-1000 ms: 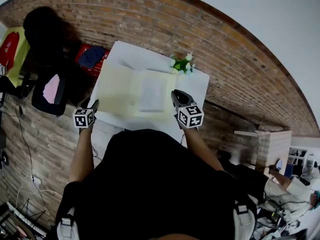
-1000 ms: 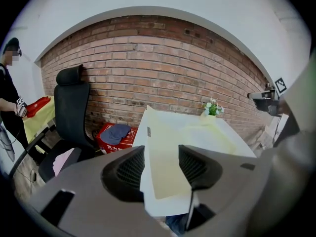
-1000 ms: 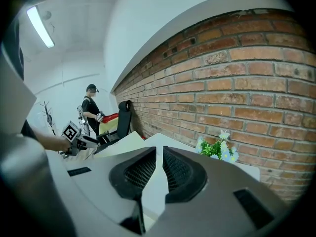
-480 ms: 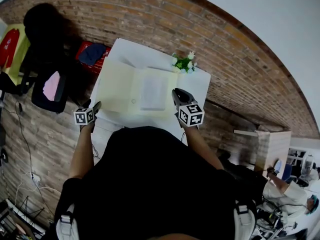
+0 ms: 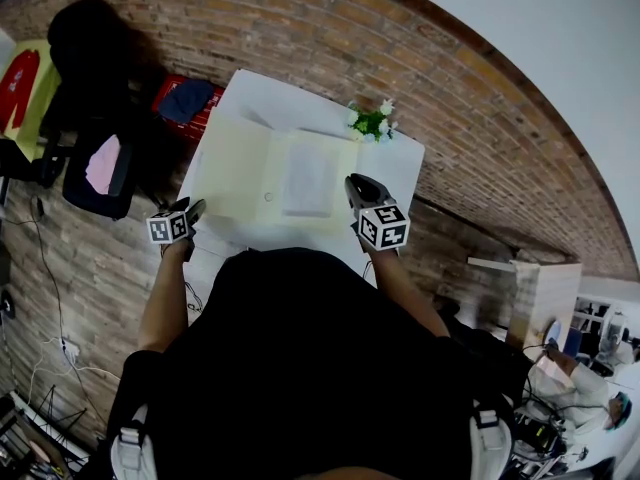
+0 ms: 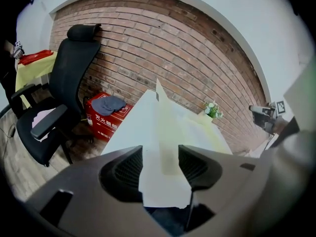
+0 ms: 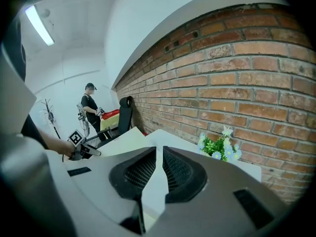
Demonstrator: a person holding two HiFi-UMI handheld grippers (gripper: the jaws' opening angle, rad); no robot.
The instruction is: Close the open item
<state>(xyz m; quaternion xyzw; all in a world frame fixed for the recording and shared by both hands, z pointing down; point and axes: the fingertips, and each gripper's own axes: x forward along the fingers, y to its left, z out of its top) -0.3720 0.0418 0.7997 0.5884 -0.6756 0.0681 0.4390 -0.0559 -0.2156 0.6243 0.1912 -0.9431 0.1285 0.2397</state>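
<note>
The open folder [image 5: 275, 178] lay flat on the white surface [image 5: 265, 96], both flaps spread. The left hand-held gripper [image 5: 192, 209] hung released off the near left edge, its jaws just narrowing on nothing, apparently lining up for the left flap. The right hand-held gripper [image 5: 357, 184], clenched, sat at the folder's right edge, probably to steady it.

The person's torso [image 5: 300, 368] hides the near edge of the table [image 5: 265, 96] (print in the folder [image 5: 235, 168] is too small to read).

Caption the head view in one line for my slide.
Open folder on white table; right gripper at its right edge, left gripper at the table's corner, jaws just narrowed, gripping nothing.
</note>
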